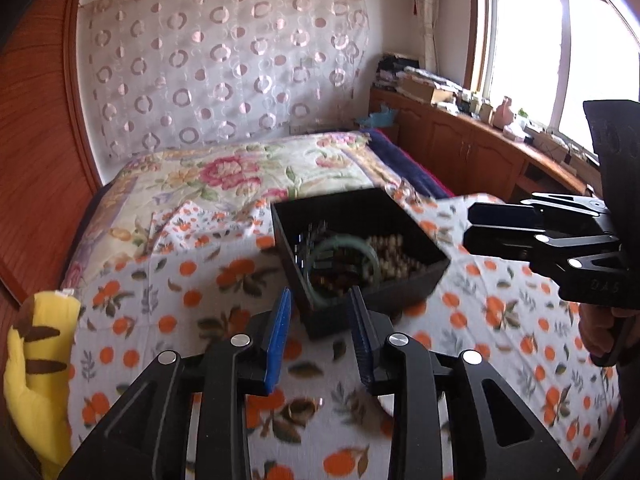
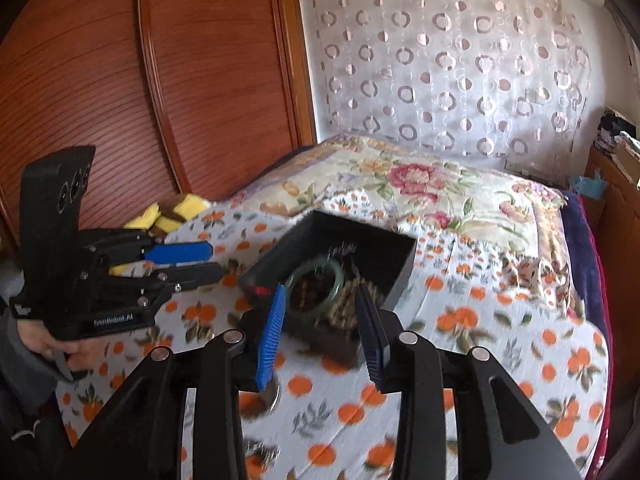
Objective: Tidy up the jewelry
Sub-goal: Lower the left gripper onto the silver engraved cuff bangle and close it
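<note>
Left wrist view: left gripper (image 1: 320, 308) at 6 o'clock, 2 blue pads parted, nothing between them, jaws released. Black box (image 1: 420, 292) directly ahead at 12 o'clock of the fingertips, near corner just beyond the pad tips, not touched. Inside the box: green bangle (image 1: 344, 258) toward the near-left side, pale beads (image 1: 394, 256) at its 3 o'clock, darker pieces beneath, too blurred to name. Box resting on orange-print cloth (image 1: 200, 280) spread over a floral quilt (image 1: 224, 172). Yellow plush toy (image 1: 36, 360) at 9 o'clock, on the cloth's edge. Right gripper (image 1: 472, 226) entering from 3 o'clock, pads slightly apart, empty, level with the box's right rim and apart from it.

Right wrist view: right gripper (image 2: 322, 312) at 6 o'clock, pads parted, nothing clamped. Black box (image 2: 396, 280) at 12 o'clock of the tips; green bangle (image 2: 316, 284) seen in the gap between the 2 pads but farther off, inside the box, no pad contact. Pale beads (image 2: 352, 304) at 3 o'clock of the bangle. Left gripper (image 2: 212, 260) at 9 o'clock, held by a hand (image 2: 68, 348), tips pointing toward the box's left corner, short of it. Small metallic ring-like item (image 2: 274, 398) on the cloth below the left pad, blurred.
</note>
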`<state>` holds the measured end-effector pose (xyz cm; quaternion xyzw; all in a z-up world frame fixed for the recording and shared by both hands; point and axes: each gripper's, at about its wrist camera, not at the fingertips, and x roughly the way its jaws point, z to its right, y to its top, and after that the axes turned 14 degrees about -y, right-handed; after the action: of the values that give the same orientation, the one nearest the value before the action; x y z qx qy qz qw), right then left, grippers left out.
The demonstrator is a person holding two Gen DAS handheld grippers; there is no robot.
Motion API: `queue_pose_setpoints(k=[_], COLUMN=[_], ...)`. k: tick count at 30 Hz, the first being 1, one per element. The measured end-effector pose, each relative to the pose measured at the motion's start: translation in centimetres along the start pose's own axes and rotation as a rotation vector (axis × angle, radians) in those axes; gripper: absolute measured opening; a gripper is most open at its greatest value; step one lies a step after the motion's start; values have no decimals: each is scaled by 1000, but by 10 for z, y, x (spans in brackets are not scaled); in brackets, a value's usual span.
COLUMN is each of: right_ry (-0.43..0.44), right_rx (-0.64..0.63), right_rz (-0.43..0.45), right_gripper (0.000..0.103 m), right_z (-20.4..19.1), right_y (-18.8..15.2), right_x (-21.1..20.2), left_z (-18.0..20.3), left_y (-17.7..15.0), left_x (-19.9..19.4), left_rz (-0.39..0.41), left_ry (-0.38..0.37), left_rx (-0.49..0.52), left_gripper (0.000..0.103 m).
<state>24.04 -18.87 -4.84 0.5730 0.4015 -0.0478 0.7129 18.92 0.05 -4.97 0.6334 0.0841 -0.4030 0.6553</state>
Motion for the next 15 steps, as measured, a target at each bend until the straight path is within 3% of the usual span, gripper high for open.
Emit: queue_pose_setpoints(k=[7,15], right_ry=[5,49], right_rx=[-14,-17], right_rz=[-91,-172], right_gripper=[40,40], right_z=[-15,-34], right_y=[-41,-73], right_x=[2,6], left_z=[-2,-4], left_y=[-24,-40], left_x=[3,9], left_rz=[-55,-90], left_ry=[-7,-16], left_rx=[-2,-26], left_gripper=[67,72])
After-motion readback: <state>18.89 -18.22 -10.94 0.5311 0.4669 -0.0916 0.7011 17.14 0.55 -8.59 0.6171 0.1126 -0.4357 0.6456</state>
